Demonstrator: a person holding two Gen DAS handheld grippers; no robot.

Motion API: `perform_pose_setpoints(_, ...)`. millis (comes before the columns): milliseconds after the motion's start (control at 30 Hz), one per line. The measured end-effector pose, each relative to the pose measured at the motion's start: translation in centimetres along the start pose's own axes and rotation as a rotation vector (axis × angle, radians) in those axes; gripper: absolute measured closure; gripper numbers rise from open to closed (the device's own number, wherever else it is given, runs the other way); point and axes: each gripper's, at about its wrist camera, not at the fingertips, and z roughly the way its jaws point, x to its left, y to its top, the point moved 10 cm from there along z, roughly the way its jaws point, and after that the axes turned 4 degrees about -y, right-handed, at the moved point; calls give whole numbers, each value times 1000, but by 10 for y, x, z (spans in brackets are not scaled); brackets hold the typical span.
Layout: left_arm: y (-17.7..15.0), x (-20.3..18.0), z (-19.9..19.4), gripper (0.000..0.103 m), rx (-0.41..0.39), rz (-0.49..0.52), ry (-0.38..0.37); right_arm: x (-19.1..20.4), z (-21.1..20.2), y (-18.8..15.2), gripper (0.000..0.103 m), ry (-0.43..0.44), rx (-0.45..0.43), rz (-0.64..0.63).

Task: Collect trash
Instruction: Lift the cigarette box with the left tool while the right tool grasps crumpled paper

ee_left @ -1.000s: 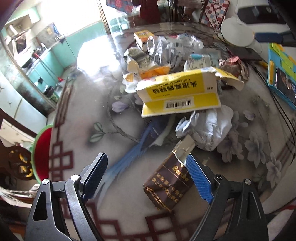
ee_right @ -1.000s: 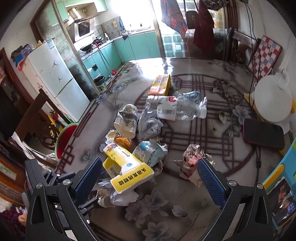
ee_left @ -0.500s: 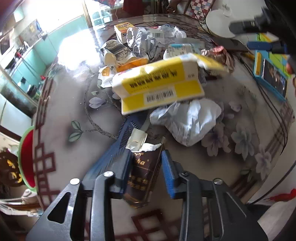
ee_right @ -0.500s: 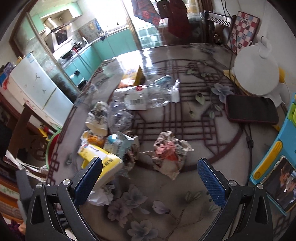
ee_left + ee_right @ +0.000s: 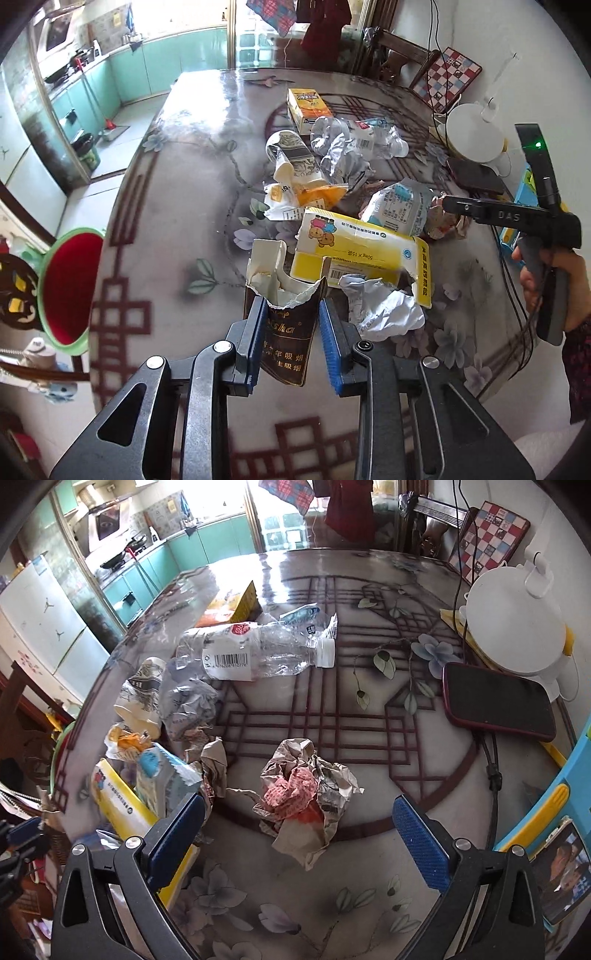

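The left gripper [image 5: 291, 332] has its two blue-padded fingers pressed against the sides of a torn dark brown cigarette pack [image 5: 286, 328], holding it upright with its ripped white top open, above the near edge of the glossy flower-patterned tabletop [image 5: 177, 206]. Just beyond it lie a crumpled white paper wad [image 5: 384, 310] and a yellow-and-white cardboard medicine box [image 5: 354, 251], within a litter heap running toward the far edge.

The right gripper [image 5: 299, 830] is spread wide with nothing between its fingers, poised over a crumpled brown-and-red paper ball [image 5: 306, 794] near the tabletop's middle. A crushed clear plastic bottle [image 5: 255, 651] lies on its side farther back, and a dark red phone [image 5: 496, 701] rests toward the right edge.
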Motion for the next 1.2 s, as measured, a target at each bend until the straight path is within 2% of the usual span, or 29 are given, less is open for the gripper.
perform_pose_setpoints(33, 0, 1, -1, 75, 2, -5, 0, 0, 3, 0, 5, 3, 7, 2)
perform_pose_setpoints(133, 0, 5, -2, 75, 5, -12, 3, 0, 11, -1, 24, 12, 28, 11)
perform_pose_setpoints(200, 2, 5, -2, 75, 6, -17, 0, 1, 16, -2, 44, 18, 42, 8)
perform_pose_setpoints(233, 3, 5, -1, 75, 6, -22, -5, 1, 18, -2, 48, 24, 45, 7)
perform_pose_setpoints(400, 6, 5, -1, 75, 1, -29, -15, 1, 14, 1, 60, 39, 17, 8)
perform_pose_setpoints(567, 8, 6, 1, 75, 3, -29, -21, -2, 6, 5, 63, 82, 14, 58)
perform_pose_setpoints(833, 6, 6, 5, 75, 8, -25, -36, -4, -23, 17, 65, 73, -50, 53)
perform_pose_setpoints(900, 6, 3, 8, 68, 1, -9, -69, -5, -29, 20, 66, 78, -64, 63)
perform_pose_setpoints(967, 3, 3, 15, 33, 8, 16, -68, -6, -35, 21, 66, 81, -70, 74)
perform_pose_setpoints(1067, 4, 5, 25, 20, 4, 56, -17, -7, -38, 20, 66, 77, -69, 80)
perform_pose_setpoints(1133, 5, 14, 36, 20, 27, 40, 32, -6, -39, 18, 66, 80, -65, 85)
perform_pose_setpoints(1200, 5, 21, 49, 20, 58, -19, 18, -7, -38, 17, 65, 83, -62, 87)
